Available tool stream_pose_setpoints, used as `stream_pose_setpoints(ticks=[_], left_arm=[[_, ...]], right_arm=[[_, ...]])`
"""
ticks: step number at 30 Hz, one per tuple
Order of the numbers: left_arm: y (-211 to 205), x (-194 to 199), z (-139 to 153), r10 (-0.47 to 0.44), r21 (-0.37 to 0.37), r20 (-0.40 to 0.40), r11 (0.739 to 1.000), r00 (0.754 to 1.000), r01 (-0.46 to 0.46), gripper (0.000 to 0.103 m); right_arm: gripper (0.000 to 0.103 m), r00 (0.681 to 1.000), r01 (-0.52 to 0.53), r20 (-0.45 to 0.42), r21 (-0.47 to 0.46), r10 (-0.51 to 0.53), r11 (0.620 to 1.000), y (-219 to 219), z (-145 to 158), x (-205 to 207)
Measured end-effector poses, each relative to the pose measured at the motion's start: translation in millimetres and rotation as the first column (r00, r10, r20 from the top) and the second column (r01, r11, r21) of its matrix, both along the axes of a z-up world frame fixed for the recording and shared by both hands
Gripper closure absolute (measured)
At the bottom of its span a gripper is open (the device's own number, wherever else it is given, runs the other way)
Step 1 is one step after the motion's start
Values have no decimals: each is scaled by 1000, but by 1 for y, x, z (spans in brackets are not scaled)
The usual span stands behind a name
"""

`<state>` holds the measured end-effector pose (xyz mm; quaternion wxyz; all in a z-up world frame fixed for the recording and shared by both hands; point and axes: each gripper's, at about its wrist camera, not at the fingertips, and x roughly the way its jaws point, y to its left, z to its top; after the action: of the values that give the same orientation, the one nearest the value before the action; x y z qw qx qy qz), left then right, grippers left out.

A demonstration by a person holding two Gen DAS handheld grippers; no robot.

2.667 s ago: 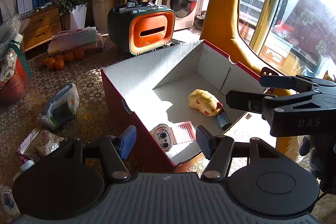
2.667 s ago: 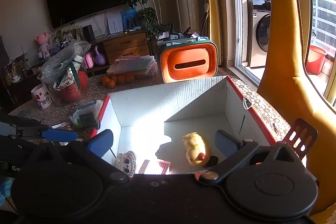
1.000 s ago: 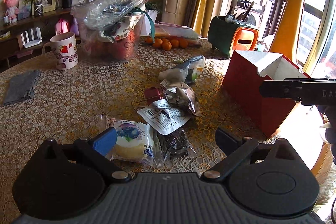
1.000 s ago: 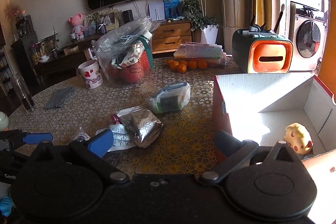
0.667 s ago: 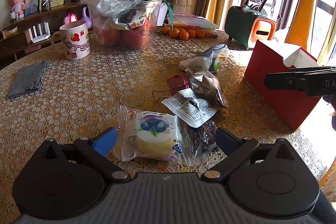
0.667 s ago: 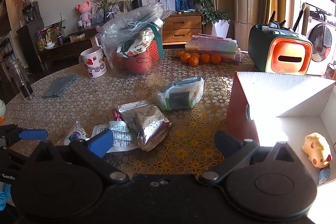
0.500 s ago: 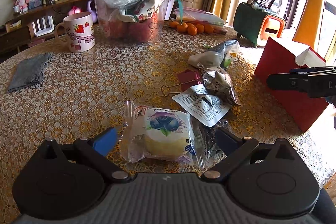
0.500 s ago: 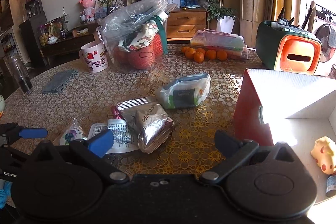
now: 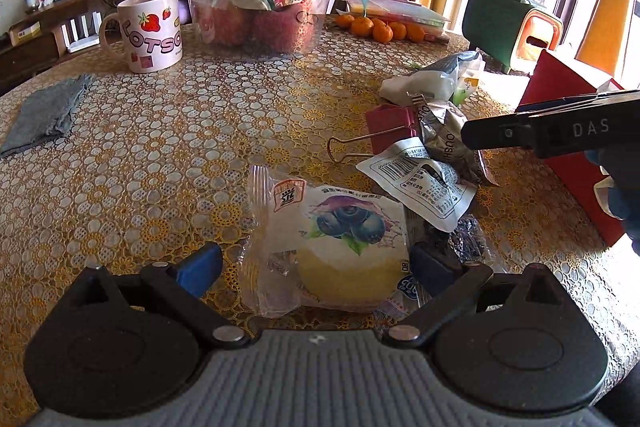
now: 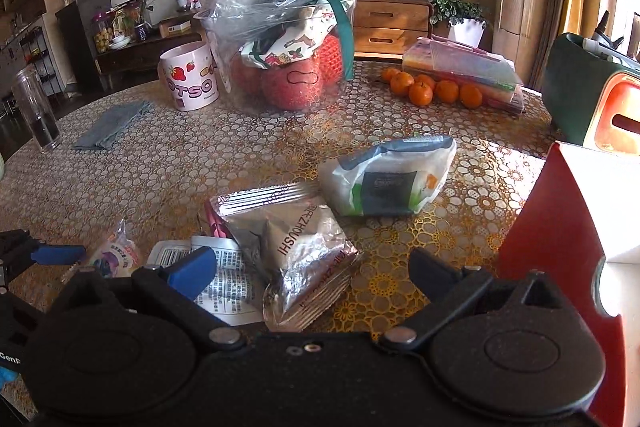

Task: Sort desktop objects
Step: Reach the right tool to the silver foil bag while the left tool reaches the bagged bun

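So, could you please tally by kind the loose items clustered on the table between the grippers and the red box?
Snack packets: 2, blueberry cake, silver packet
Wipes packs: 1
Binder clips: 1
Printed sachets: 1
Dark crinkled wrappers: 1
Total: 6

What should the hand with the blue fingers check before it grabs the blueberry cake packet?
1. Left gripper open wide enough: ok, one of its fingers sits on each side of the blueberry cake packet.
2. Packet lined up between the fingers: ok, roughly centred.
3. Nothing lying on the packet: cannot tell; the white label packet reaches its far right corner, and contact is unclear.
4. Right gripper out of the way: ok, it is open over the silver snack pouch, off to the right.
5. Red box ready for the drop: cannot tell, its inside is hidden in both views.
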<state>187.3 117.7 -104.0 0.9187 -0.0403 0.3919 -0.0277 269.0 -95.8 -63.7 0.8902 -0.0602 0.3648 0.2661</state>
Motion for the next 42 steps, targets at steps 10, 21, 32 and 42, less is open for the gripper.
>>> stream_pose_setpoints(ticks=[10,21,32,42], left_arm=[[-3,5,-7,-28,0,1,1000,1000,28,1],[-7,6,-8,-52,17,18,999,998,52,5],[-11,-1,-2,-68,-11,18,998,998,68,32],[-6,-16,6,-7,-57,-9,998,1000,6,38]], right_arm=[[1,998,-53,-30,-37,52,998,19,-25,27],[12,995,-56,-75,65,61,996,13,-35,36],[25,999,-33,-37,1,33,999,22,-26,26],[29,1000,2,1,-74,-2,997,16,-11,-2]])
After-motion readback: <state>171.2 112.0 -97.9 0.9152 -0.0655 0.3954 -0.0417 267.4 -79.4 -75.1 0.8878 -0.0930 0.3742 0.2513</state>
